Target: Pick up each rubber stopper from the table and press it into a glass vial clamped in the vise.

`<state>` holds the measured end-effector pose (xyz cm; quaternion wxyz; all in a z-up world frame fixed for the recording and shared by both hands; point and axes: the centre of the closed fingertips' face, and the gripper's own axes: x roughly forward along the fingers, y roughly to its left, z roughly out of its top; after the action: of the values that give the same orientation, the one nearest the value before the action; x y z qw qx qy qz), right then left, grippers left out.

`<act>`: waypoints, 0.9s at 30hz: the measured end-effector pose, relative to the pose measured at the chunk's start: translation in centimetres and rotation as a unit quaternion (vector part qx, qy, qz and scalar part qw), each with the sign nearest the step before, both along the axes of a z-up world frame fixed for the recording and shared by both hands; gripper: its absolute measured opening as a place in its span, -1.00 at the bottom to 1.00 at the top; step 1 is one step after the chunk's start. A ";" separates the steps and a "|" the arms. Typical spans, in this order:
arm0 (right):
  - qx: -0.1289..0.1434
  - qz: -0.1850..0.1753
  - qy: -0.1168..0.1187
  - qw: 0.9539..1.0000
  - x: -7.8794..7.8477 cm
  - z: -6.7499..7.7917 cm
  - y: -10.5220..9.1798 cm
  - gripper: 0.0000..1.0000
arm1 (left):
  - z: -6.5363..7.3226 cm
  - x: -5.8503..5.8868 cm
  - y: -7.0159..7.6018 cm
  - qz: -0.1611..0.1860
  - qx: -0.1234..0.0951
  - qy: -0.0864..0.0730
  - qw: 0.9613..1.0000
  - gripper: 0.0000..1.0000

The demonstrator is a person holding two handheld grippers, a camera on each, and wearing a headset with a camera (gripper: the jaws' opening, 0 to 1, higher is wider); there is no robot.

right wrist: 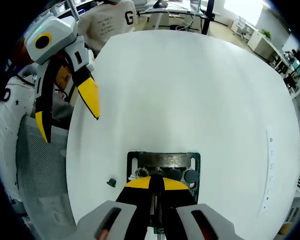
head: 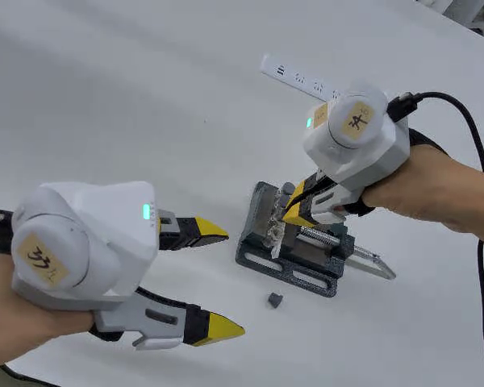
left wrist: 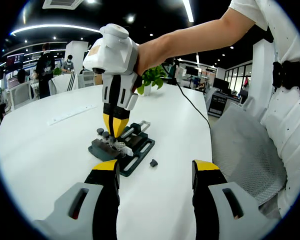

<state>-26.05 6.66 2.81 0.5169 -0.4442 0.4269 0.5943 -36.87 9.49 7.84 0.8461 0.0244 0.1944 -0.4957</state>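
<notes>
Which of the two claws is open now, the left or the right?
The left claw, with a wide gap between its yellow tips, held away from the vise. The right claw is shut, its tips together over the vise.

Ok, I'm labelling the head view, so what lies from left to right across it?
Left tongs → loose stopper → vise handle → black cable.

"G" on a person's shirt [right wrist: 111, 22]
</notes>
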 end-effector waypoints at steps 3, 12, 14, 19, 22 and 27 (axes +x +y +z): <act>0.002 -0.003 0.001 1.000 0.0 0.0 0.0 -0.96 | 0.0 0.1 -0.1 0.001 -0.002 0.000 1.000 0.13; -0.005 -0.004 0.011 1.000 0.1 -0.1 0.1 -0.96 | -0.1 0.1 0.0 0.002 -0.003 0.001 1.000 0.12; -0.004 -0.005 0.012 1.000 0.1 -0.1 0.1 -0.96 | -0.1 0.2 0.1 0.003 -0.004 0.001 1.000 0.12; -0.007 0.001 0.011 1.000 0.1 -0.1 0.2 -0.95 | 0.0 0.4 0.0 0.005 -0.008 0.000 1.000 0.12; -0.006 -0.003 0.013 1.000 0.2 -0.1 0.2 -0.95 | -0.1 0.5 0.0 0.004 -0.008 0.000 1.000 0.12; -0.002 -0.007 0.016 1.000 0.1 -0.2 0.2 -0.96 | -0.1 0.5 -0.1 0.004 -0.008 0.000 1.000 0.12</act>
<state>-25.93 6.84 2.66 0.5133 -0.4324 0.4397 0.5968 -36.34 9.39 7.78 0.8483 0.0166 0.1906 -0.4938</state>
